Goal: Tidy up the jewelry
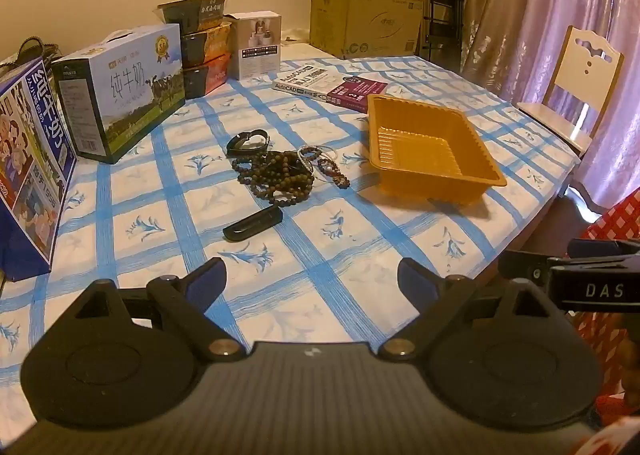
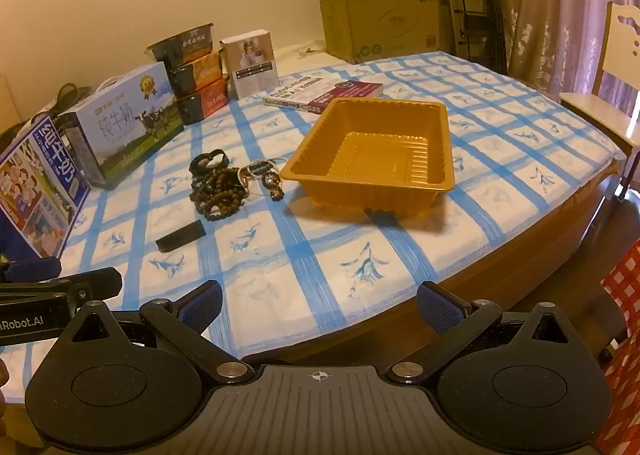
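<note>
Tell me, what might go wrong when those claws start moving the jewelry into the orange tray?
The beads lie in one tangled heap with thinner bracelets, so lifting one strand may drag others along or drop them. The tray looks light and thin, so a bump from the right gripper could slide it. The black band touches the heap and could be knocked aside. Both grippers, left too, are open and empty.
</note>
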`<action>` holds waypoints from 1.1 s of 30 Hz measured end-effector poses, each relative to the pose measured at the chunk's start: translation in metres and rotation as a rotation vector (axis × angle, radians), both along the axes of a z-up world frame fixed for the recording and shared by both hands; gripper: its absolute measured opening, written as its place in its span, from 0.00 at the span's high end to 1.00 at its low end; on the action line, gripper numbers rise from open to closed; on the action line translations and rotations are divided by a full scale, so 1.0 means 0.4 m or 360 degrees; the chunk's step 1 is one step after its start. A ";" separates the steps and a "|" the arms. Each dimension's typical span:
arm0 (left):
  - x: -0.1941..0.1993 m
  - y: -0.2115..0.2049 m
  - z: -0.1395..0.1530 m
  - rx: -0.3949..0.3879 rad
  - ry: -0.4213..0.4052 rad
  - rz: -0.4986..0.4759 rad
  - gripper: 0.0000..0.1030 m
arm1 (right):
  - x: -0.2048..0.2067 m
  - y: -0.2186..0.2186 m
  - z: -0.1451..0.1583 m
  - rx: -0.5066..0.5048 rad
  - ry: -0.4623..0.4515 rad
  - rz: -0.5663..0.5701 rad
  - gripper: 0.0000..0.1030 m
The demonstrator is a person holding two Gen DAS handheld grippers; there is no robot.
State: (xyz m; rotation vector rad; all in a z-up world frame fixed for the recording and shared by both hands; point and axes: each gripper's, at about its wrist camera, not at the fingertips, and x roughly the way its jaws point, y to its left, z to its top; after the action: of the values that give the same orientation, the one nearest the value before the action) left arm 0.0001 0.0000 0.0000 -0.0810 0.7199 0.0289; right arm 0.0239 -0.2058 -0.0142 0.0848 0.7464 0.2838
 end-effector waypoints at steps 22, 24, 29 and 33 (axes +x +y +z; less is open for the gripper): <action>0.000 0.000 0.000 -0.0005 -0.0007 0.0000 0.11 | 0.000 -0.005 -0.004 0.0002 0.0001 -0.0003 0.00; 0.000 0.000 0.000 -0.0005 -0.0007 0.0000 0.11 | 0.000 -0.004 -0.004 0.0001 0.0002 -0.0003 0.00; 0.000 0.000 0.000 -0.0006 -0.0007 0.0000 0.11 | 0.000 -0.004 -0.004 0.0001 0.0003 -0.0002 0.00; 0.000 0.000 0.000 -0.0007 -0.0007 -0.0001 0.11 | 0.002 -0.003 -0.005 0.0002 0.0004 -0.0002 0.00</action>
State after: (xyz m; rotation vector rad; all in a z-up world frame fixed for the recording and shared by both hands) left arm -0.0001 0.0001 0.0002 -0.0851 0.7156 0.0267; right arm 0.0246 -0.2069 -0.0160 0.0871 0.7485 0.2829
